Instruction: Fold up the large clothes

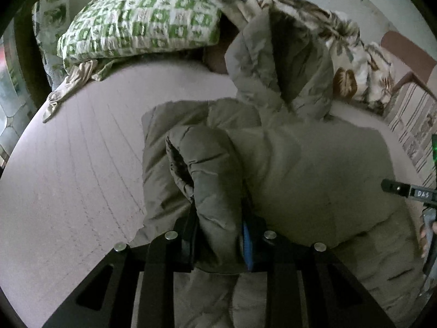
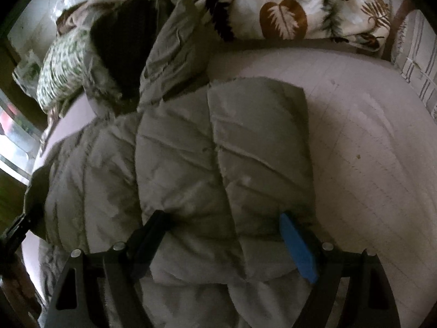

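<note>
One padded grey-green jacket (image 1: pixel 314 164) is counted on one pale quilted bed (image 1: pixel 82 164), with one fur-trimmed hood (image 1: pixel 275 54) at its far end. Two grippers are seen, the left gripper (image 1: pixel 218 235) and the right gripper (image 2: pixel 226 235). At the far side one green-checked pillow (image 1: pixel 142 22) and one leaf-printed blanket (image 2: pixel 300 8) are counted.

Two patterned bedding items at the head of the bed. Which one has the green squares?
The pillow, up left in the left wrist view: white with green squares. The other, the blanket, is cream with brown leaf prints.
</note>
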`<action>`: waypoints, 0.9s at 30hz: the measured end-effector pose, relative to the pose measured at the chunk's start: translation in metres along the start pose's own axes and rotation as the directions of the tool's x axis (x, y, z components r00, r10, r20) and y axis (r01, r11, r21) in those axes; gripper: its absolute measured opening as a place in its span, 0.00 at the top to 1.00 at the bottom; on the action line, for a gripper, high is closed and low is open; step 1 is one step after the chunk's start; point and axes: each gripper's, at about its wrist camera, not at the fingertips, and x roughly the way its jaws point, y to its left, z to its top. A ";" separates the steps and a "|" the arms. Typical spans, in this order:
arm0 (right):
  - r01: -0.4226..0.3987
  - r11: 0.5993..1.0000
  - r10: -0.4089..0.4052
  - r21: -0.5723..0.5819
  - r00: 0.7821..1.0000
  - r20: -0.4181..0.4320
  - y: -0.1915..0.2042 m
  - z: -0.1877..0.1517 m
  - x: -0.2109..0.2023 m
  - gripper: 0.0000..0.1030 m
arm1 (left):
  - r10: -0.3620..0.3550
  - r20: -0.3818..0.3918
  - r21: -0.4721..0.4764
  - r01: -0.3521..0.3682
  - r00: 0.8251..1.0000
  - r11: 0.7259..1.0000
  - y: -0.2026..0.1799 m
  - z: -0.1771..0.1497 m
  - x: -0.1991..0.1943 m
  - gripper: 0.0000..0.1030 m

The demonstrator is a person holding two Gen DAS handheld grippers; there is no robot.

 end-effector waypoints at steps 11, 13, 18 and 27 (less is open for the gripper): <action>0.037 0.999 -0.037 -0.007 0.999 -0.010 0.000 -0.008 0.032 0.00 | 0.025 -0.011 0.019 -0.025 1.000 1.000 0.002 -0.012 0.018 0.69; 0.038 0.999 -0.038 -0.007 0.999 -0.011 0.000 -0.009 0.033 0.00 | 0.035 -0.008 0.028 -0.035 0.999 0.999 0.000 -0.012 0.019 0.69; 0.039 0.999 -0.039 0.008 0.999 0.005 -0.001 -0.006 0.030 0.00 | 0.075 0.023 0.040 -0.076 0.997 0.996 -0.006 -0.013 0.007 0.63; 0.029 1.000 -0.029 0.003 0.999 0.015 0.006 -0.002 -0.007 0.00 | 0.139 0.098 0.056 -0.145 0.985 0.988 -0.013 -0.002 -0.044 0.32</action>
